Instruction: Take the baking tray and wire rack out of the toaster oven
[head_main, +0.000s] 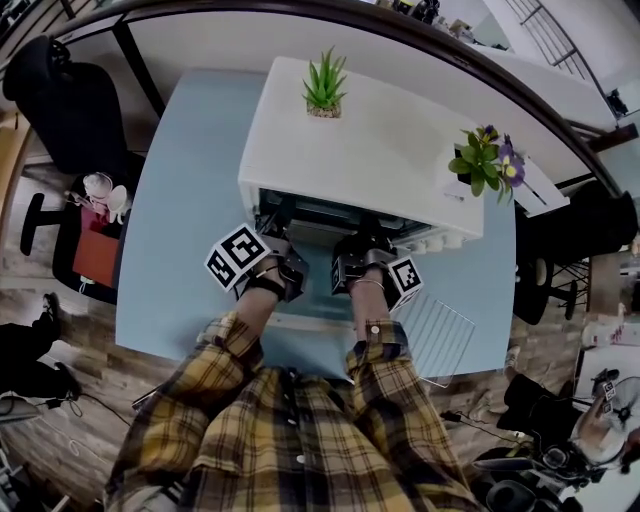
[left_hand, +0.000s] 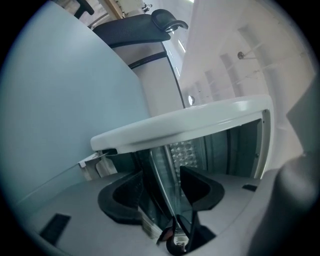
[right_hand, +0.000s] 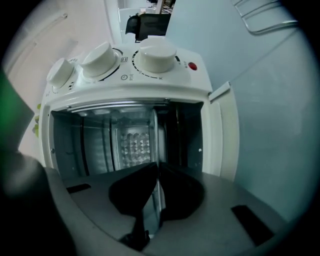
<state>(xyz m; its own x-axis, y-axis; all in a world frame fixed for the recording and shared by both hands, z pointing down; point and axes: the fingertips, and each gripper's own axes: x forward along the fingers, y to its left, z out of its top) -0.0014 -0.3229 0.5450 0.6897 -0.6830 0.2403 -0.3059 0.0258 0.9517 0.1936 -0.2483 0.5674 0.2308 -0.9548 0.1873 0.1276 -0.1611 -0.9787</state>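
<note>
Gripping the baking tray in the toaster oven, right gripper fingers; left gripper fingers open.

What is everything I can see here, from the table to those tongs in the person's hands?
toaster oven: one, white, on the table, door open
knobs: three, white, on the oven's front panel
baking tray: one, silvery, in the oven's mouth, seen edge-on
wire rack: one, metal, flat on the table beside the oven
potted plants: two, green, one with purple flowers, on top of the oven
table: one, light blue
office chair: one, black, past the table's left edge
left tongs: one, dark, open around the tray's edge
right tongs: one, dark, closed on the tray's edge
sleeves: two, yellow-and-black plaid, bottom of the head view
</note>
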